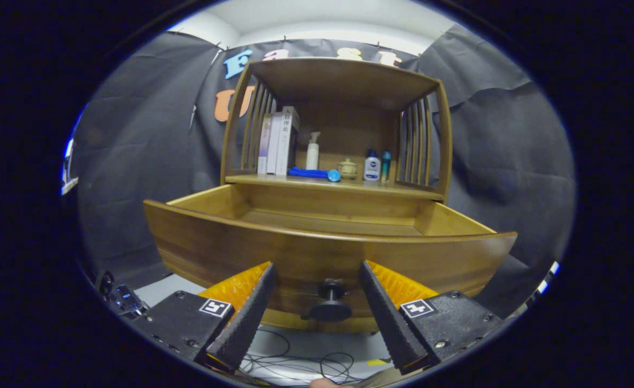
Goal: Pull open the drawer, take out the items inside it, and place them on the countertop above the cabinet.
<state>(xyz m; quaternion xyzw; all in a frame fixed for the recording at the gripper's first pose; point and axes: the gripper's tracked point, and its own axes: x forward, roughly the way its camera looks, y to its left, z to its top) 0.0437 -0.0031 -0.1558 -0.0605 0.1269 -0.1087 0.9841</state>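
Observation:
The wooden cabinet's drawer (327, 253) stands pulled out toward me. The part of its floor that shows is bare; the near part is hidden behind the drawer front. Its dark round knob (330, 302) sits between my fingers, touched by neither. My gripper (317, 267) is open, fingertips close against the drawer front. On the countertop (403, 189) above stand upright books (279, 141), a white pump bottle (312, 152), a blue brush-like item (312, 173) lying flat, a small lidded jar (347, 168), a white and blue bottle (371, 166) and a teal tube (385, 164).
Slatted side panels (415, 141) and a top shelf (343, 81) enclose the countertop. Thin cables (306, 364) lie on the floor under the drawer. A dark device (123, 297) sits low at the left. Black cloth hangs behind and beside the cabinet.

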